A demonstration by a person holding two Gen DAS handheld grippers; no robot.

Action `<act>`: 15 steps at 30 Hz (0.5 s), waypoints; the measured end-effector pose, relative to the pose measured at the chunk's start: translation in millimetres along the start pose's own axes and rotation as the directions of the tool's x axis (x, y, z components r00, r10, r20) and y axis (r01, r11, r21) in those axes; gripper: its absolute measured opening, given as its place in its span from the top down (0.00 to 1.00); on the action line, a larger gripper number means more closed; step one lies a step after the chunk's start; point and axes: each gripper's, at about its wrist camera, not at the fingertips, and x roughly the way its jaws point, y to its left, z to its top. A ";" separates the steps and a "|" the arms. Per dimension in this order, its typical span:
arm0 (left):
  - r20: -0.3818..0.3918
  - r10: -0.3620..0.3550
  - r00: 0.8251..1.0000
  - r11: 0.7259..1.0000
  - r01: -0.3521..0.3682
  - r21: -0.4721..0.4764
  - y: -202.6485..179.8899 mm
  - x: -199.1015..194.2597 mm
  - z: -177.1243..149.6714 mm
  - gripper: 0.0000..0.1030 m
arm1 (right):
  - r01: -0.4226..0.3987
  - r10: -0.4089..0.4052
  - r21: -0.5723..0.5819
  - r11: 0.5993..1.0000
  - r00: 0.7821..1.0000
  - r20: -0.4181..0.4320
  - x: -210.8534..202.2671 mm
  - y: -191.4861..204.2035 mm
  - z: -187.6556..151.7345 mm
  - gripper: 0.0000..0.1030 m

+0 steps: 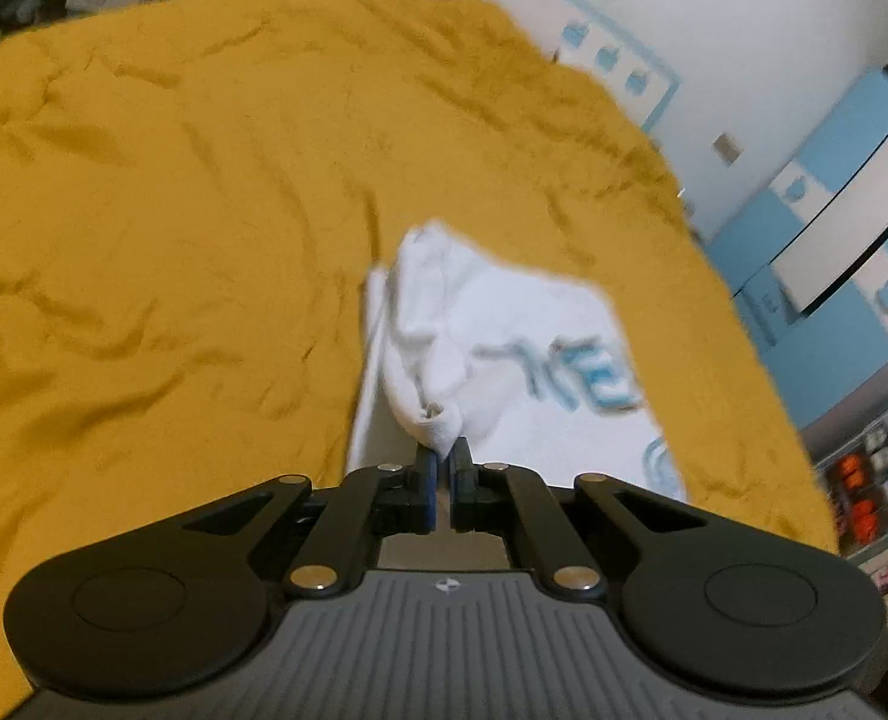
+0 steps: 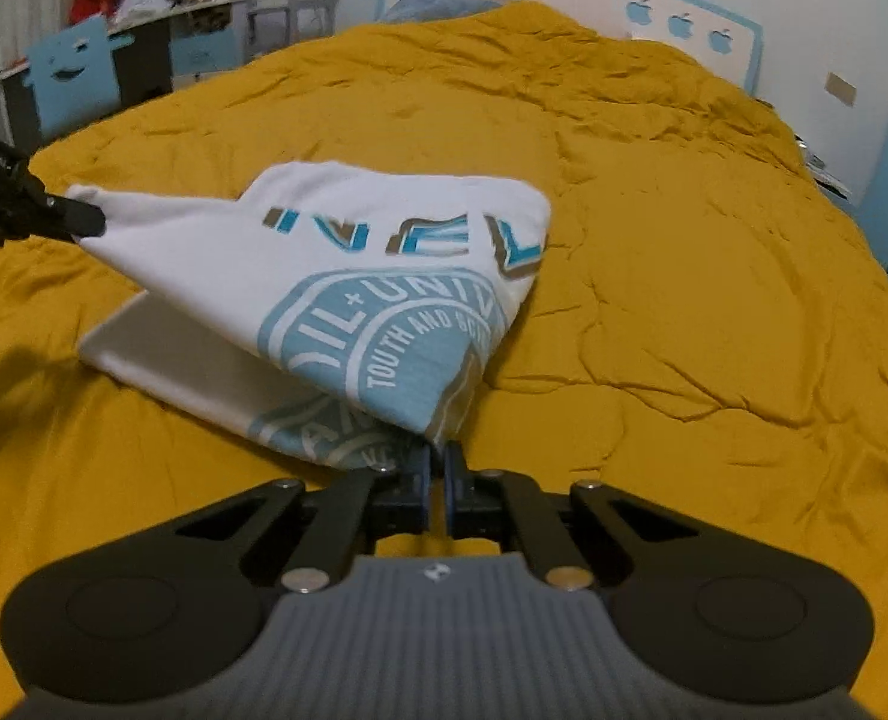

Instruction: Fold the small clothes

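Note:
A white T-shirt [image 2: 348, 276] with blue printed lettering and a round blue badge lies partly folded on a mustard-yellow bed cover [image 2: 654, 240]. My right gripper [image 2: 437, 450] is shut on the shirt's near corner and holds the upper layer lifted over the lower layer. My left gripper [image 1: 443, 457] is shut on another bunched white corner of the same shirt [image 1: 504, 348]. The left gripper also shows in the right wrist view [image 2: 87, 221] at the far left, pinching the shirt's edge.
The yellow cover [image 1: 174, 210] spreads wide to the left and beyond the shirt. A white and blue headboard [image 2: 684, 24] stands at the far end. A blue chair [image 2: 72, 78] and cluttered desk stand at the back left. Blue cabinets [image 1: 834, 180] line the right.

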 end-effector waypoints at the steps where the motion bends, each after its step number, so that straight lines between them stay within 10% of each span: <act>1: -0.031 0.029 0.999 1.000 -0.030 -0.006 3.7 8.8 -6.4 0.97 | 0.000 0.000 -0.002 1.000 1.000 -0.023 5.3 0.1 -3.3 1.00; 15: -0.077 0.196 0.978 0.979 -0.191 0.072 1.2 50.1 -44.2 0.94 | -0.033 0.042 0.068 0.997 0.989 -0.139 45.2 -11.4 -25.4 1.00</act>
